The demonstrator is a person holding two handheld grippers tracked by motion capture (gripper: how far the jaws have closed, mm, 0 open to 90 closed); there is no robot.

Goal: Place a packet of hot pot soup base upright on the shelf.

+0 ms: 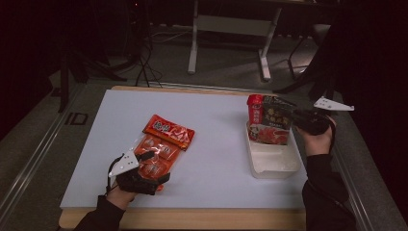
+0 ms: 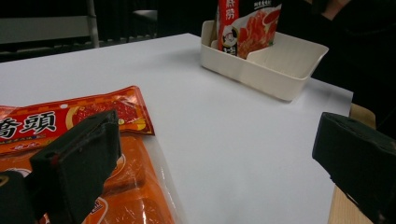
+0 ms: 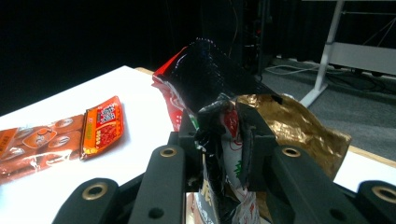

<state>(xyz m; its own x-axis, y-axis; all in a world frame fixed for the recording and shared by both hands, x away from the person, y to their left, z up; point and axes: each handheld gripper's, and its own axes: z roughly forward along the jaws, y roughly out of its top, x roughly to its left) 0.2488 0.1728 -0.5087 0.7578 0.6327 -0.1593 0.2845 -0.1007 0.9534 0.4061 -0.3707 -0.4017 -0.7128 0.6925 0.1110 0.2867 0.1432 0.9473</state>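
Dark floor, cables and a grey desk frame lie beyond the white tabletop (image 1: 211, 144) you are working at. Your right claw (image 3: 224, 135) is clamped shut on the crumpled top edge of the dark sauce packet (image 1: 272, 120), pinching its black and gold foil between the jaws. That packet stands upright below the claw, in the far end of the white tray (image 1: 274, 161), with a red packet (image 1: 254, 108) just behind it. The near end of the tray, toward your right hand (image 1: 317, 139), holds nothing.

Your left claw (image 2: 210, 158) is spread wide, gripping nothing. One jaw rests over the near part of the orange snack bag (image 1: 161, 144); whether it touches the film I cannot tell. The other jaw hangs past the tabletop's wooden edge. The bag lies flat under and ahead of that claw, with a red printed header at its far end and clear orange film showing wrapped pieces inside. The tray stands well apart from it, across bare white tabletop.
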